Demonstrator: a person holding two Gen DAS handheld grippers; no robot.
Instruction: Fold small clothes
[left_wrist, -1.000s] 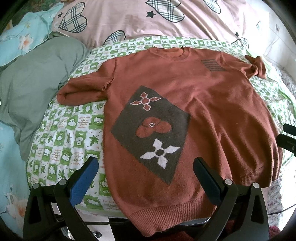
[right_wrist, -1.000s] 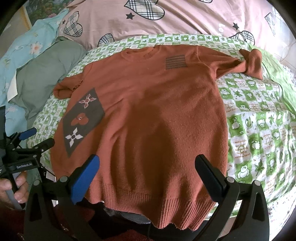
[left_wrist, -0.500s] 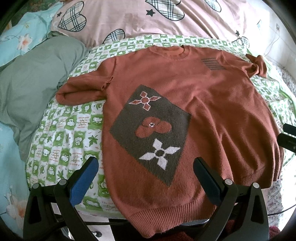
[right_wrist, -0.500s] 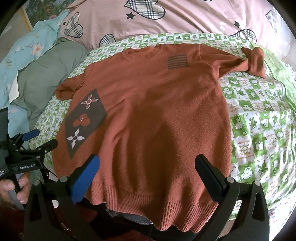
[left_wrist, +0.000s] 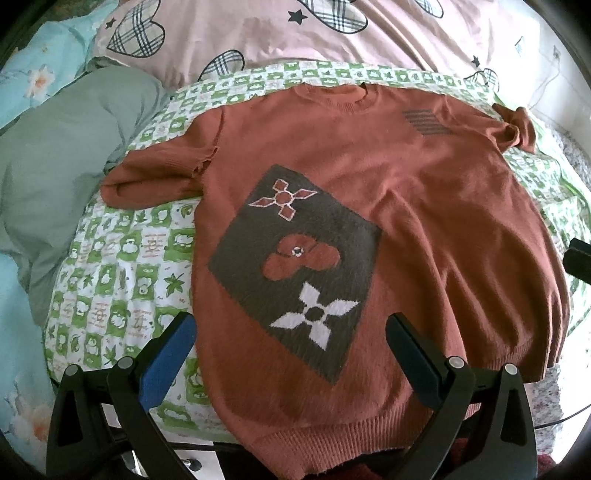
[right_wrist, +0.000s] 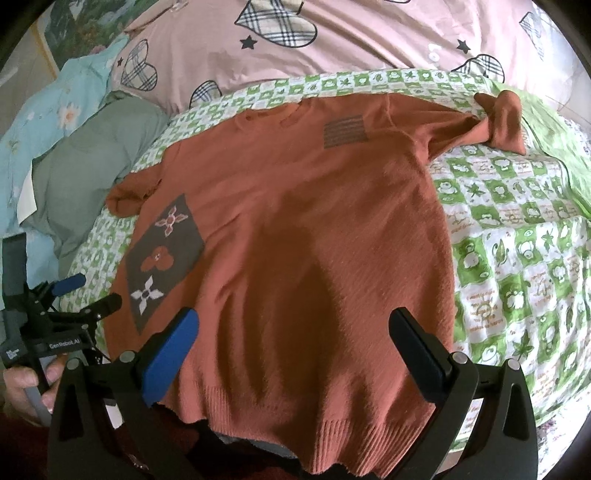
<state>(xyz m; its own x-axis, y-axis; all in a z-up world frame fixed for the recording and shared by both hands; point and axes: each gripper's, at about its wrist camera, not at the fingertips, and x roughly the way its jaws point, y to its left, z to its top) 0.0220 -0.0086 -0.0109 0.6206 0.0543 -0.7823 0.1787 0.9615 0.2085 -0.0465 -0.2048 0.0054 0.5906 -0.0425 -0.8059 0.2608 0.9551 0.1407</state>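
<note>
A rust-orange short-sleeved knit sweater (left_wrist: 424, 206) lies flat, front up, on a green-and-white checked sheet (left_wrist: 122, 273). It has a dark diamond patch with flower shapes (left_wrist: 295, 266) and a small striped patch (right_wrist: 345, 131) on the chest. Its hem hangs over the near edge. The right sleeve (right_wrist: 502, 120) is bunched up. My left gripper (left_wrist: 291, 347) is open and empty above the hem by the diamond patch. My right gripper (right_wrist: 295, 343) is open and empty above the hem; the left gripper also shows at this view's left edge (right_wrist: 86, 295).
A pink pillow with checked hearts (left_wrist: 332, 33) lies behind the collar. A grey-green cushion (left_wrist: 55, 170) and light blue floral bedding (left_wrist: 22, 77) lie at the left. Bare checked sheet (right_wrist: 517, 258) shows right of the sweater.
Both grippers have drifted slightly; the sweater sits a little lower and the view a little nearer. Nothing was grasped, and the sweater has not moved.
</note>
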